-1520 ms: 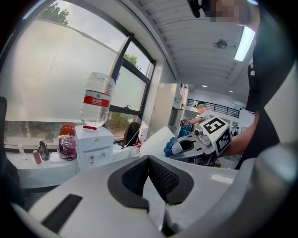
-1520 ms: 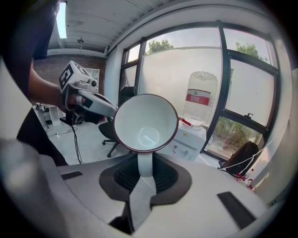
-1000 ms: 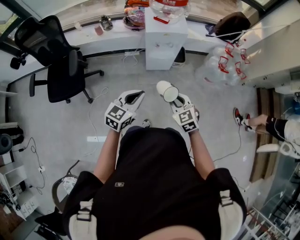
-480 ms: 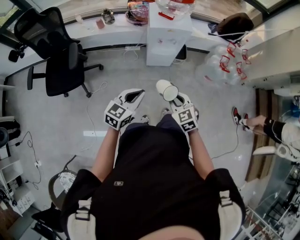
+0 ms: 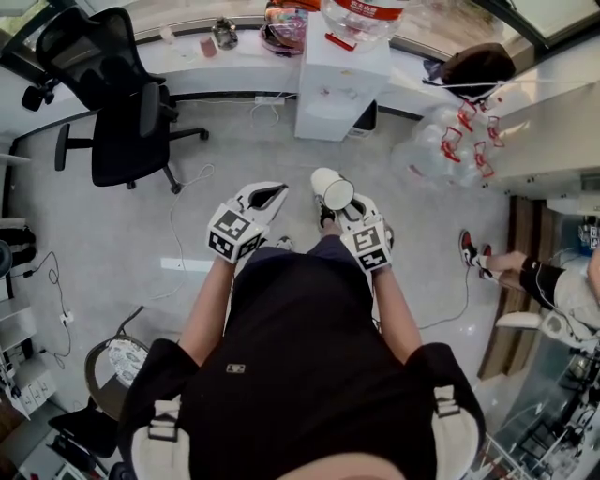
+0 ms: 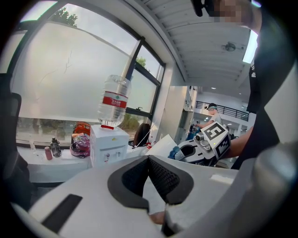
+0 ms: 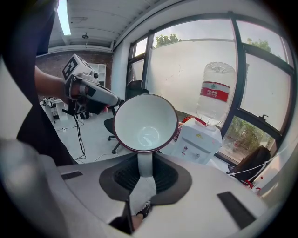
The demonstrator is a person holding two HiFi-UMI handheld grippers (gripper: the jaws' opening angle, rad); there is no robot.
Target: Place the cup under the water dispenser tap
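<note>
Starting at the left, item one?
— Office chair [image 5: 117, 98], black, on the grey floor [image 5: 84, 234], well apart from both grippers.
Item two?
— Left gripper [image 6: 149, 159]: jaws clenched together, pads meeting at the tip, nothing between them. It was held side by side with the other gripper, in front of the person's body.
Item three?
— Right gripper [image 7: 145, 173]: jaws clamped on the handle of the cup [image 7: 145, 122]. Cup was white, dark red rim, tipped on its side, mouth turned back toward the gripper's own camera.
Where was the cup against the water dispenser [image 5: 342, 80]?
— In the air above the floor, well apart from it. The dispenser, white, stood beyond the grippers against the counter [image 5: 234, 70], with an upended bottle [image 5: 366, 14], red label, on top. The cup was not under the tap.
Anything further right?
— Heap of clear empty bottles [image 5: 450, 131] with red fittings lay on the floor just right of the dispenser; a dark bag [image 5: 476, 58] sat near the counter's right end; another person's leg [image 5: 520, 272] and shoe [image 5: 467, 247] showed at the right edge.
</note>
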